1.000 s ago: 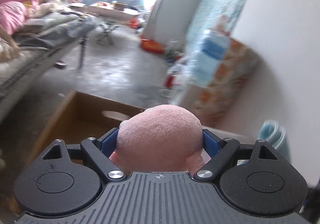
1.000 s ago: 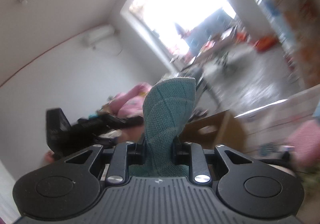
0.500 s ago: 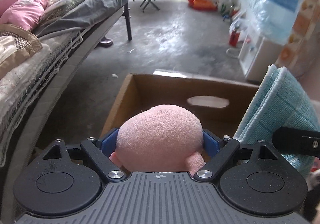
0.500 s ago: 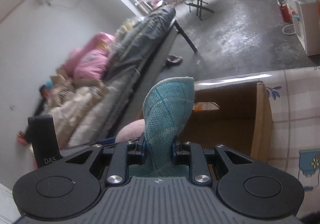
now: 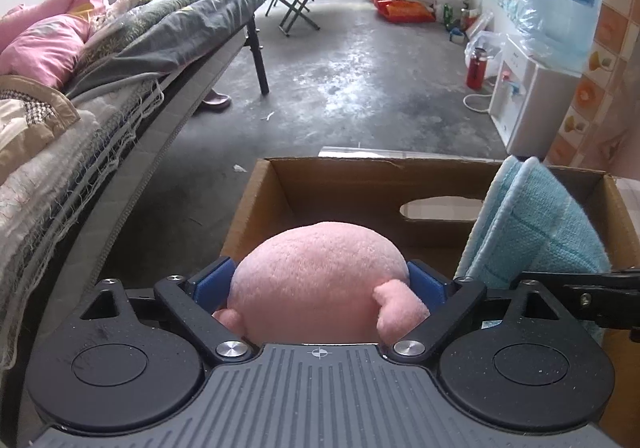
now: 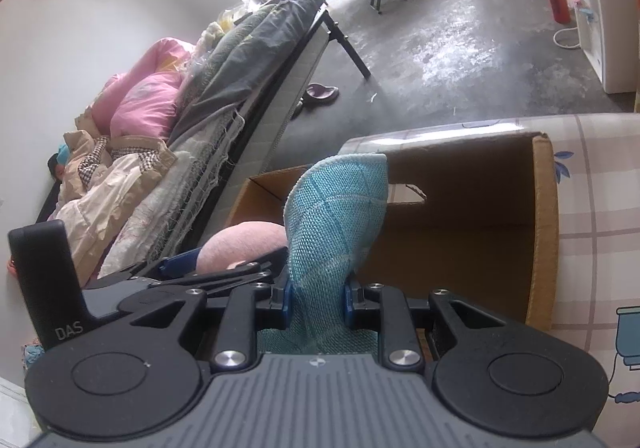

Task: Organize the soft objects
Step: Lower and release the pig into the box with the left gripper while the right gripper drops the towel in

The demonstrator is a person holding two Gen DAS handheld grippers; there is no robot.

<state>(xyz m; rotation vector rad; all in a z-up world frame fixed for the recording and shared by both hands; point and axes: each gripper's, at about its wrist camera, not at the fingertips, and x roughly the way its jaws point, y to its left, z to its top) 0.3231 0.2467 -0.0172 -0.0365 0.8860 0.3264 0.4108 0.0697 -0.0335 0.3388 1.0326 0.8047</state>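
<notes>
Above the open cardboard box, a pink plush toy is seen between the opening jaws of the left gripper. Beside it, a teal cloth is clamped by the right gripper. A bed stands left; "DAS" is readable.

My left gripper has a ribbed grey body, 2 round black discs, black linkage arms with silver screws and blue pads. My right gripper matches; a black handle marked "DAS" shows beside it.
</notes>
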